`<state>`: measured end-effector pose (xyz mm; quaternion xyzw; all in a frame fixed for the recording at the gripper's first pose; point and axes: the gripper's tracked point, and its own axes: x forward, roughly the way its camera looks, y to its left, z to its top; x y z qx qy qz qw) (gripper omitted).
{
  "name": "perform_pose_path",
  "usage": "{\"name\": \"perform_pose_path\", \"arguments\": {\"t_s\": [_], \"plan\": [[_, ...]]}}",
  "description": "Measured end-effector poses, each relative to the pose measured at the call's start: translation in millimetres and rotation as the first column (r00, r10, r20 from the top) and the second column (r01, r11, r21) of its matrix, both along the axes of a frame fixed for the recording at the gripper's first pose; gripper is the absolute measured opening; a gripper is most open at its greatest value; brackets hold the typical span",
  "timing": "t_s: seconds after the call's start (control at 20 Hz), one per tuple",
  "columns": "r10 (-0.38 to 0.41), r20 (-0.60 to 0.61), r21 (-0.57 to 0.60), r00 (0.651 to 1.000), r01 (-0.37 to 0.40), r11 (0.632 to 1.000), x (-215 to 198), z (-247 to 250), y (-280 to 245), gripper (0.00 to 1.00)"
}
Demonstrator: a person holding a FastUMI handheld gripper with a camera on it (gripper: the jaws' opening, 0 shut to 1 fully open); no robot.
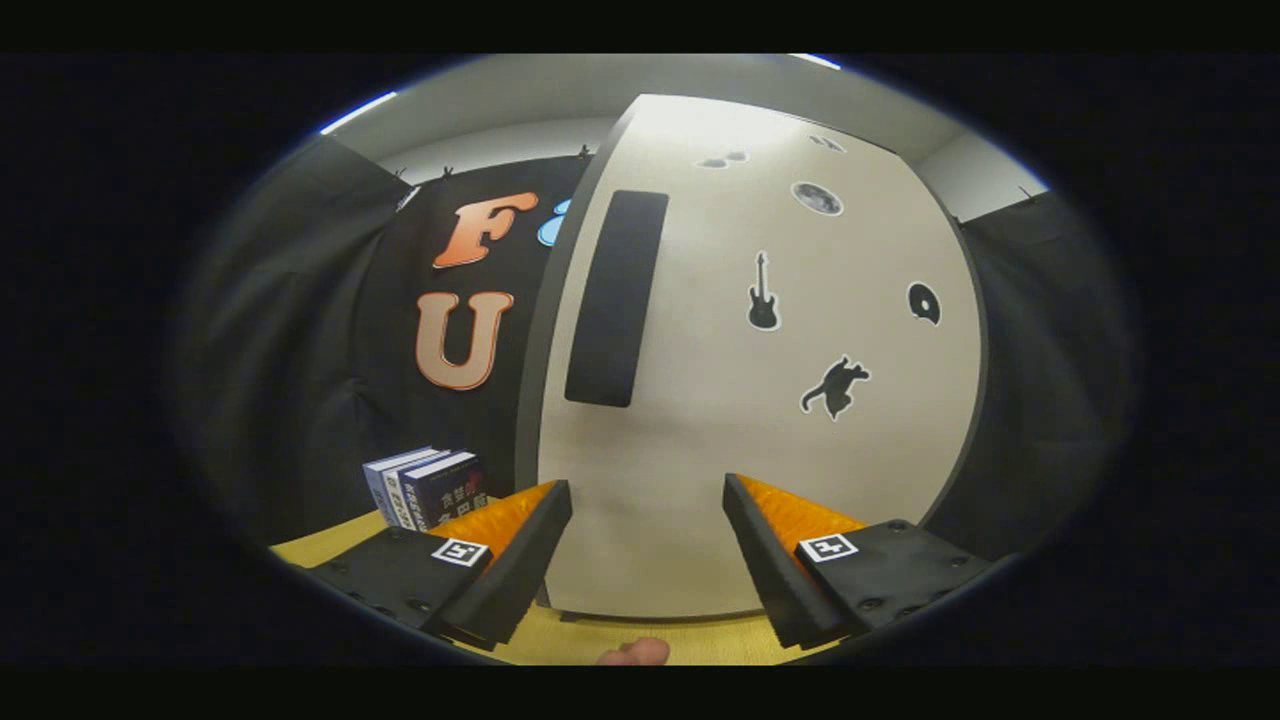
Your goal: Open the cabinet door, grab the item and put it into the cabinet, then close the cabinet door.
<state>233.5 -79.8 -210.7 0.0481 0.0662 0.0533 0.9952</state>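
A pale cabinet door (760,420) with small dark stickers stands shut right ahead of my fingers. Its long dark handle (617,297) runs upright near the door's left edge, above and beyond my left finger. My gripper (648,490) is open, close to the lower part of the door, with nothing between its fingers. A few dark-covered books (425,487) stand upright on the yellow table (330,540), left of the cabinet and just past my left finger.
Black cloth walls hang behind and on both sides of the cabinet. A fingertip (633,653) of the person's hand shows below the fingers, over the yellow tabletop in front of the cabinet's base.
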Motion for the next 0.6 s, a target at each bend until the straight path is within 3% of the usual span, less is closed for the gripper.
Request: {"name": "perform_pose_path", "arguments": {"t_s": [0.3,0.6], "plan": [[-0.046,0.038,-0.046,0.998,0.047,0.998,-53,36,-19,0.97],[-0.056,0.091,-0.018,0.994,0.058,0.998,-103,75,-31,0.97]]}}
